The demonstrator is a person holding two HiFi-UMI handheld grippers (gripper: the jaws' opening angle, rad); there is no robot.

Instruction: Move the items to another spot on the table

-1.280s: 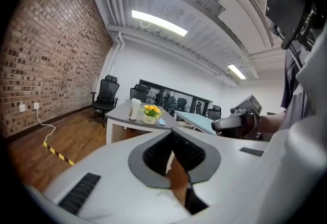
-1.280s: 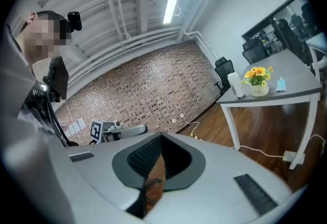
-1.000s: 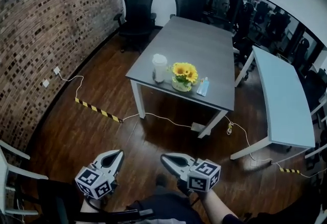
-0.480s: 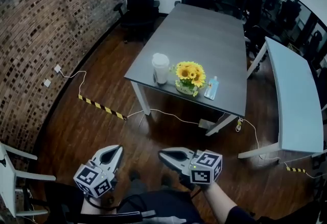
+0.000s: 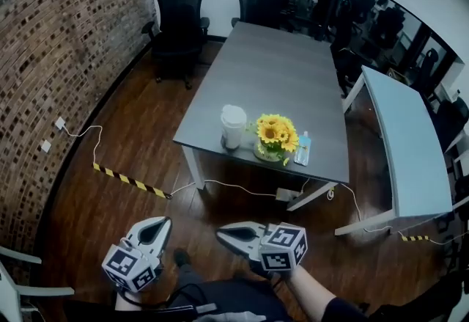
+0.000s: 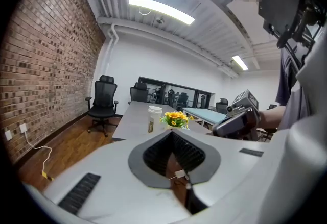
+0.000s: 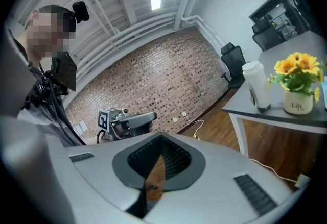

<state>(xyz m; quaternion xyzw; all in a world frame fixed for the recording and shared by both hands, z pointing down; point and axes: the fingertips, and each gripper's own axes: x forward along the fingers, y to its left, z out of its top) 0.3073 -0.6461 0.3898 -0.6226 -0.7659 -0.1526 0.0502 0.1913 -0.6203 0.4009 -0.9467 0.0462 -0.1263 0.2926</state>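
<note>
On the near end of the long grey rectangular table [image 5: 293, 71] stand the three items. From left to right they are a tall white cup with a lid [image 5: 233, 126], a bunch of yellow sunflowers [image 5: 277, 133] in a small white pot [image 7: 298, 102], and a small clear bottle with a blue label [image 5: 303, 149]. Each one stands just beside the next.

The pot carries dark writing that begins like "Li", but I cannot read the rest. A dark strip runs down the side of the cup, and its print is too small to read. The label of the bottle is also too small. From the head view the flowers hide most of the pot. The right gripper view cuts the table off at its edge.

Both tools are low over the dark wooden floor [image 5: 132, 166], well apart from the table. The left gripper [image 5: 165, 219] has its jaws closed with nothing between them, and the right gripper [image 5: 218, 233] is the same. Each black-and-white marker cube [image 5: 282, 247] shows only square patterns, no words. The lower edge of the head view cuts off my forearm [image 5: 315, 297].
</note>
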